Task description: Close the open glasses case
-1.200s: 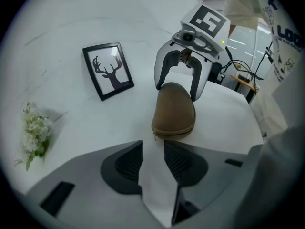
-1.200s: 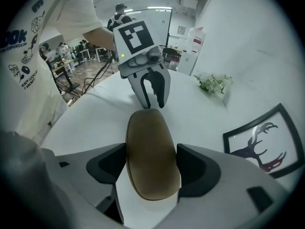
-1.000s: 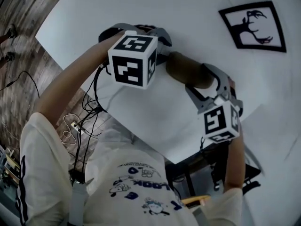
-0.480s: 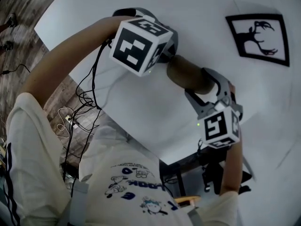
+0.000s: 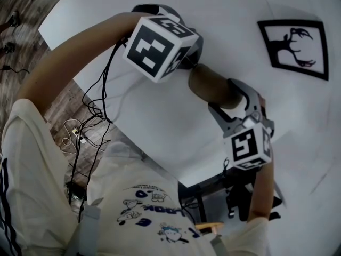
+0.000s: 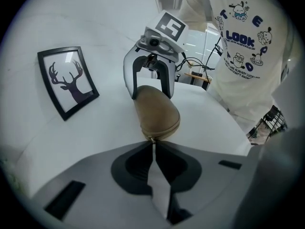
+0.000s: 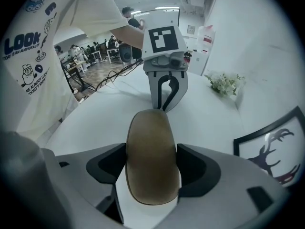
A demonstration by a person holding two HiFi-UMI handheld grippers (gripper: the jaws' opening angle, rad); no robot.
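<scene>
Right fingers (image 7: 202, 171) clamp glasses case (image 7: 152, 156), left fingers (image 6: 136, 168) just closed on barely visible zip pull (image 6: 152, 140)

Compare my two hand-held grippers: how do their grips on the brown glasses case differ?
The left hand-held gripper has just been closing, jaws nearly together on the zipper pull; the right hand-held gripper has jaws wide, pressing both sides of the glasses case. The left takes the case's tip; the right straddles its other end. Both hold the same case, facing each other.
</scene>
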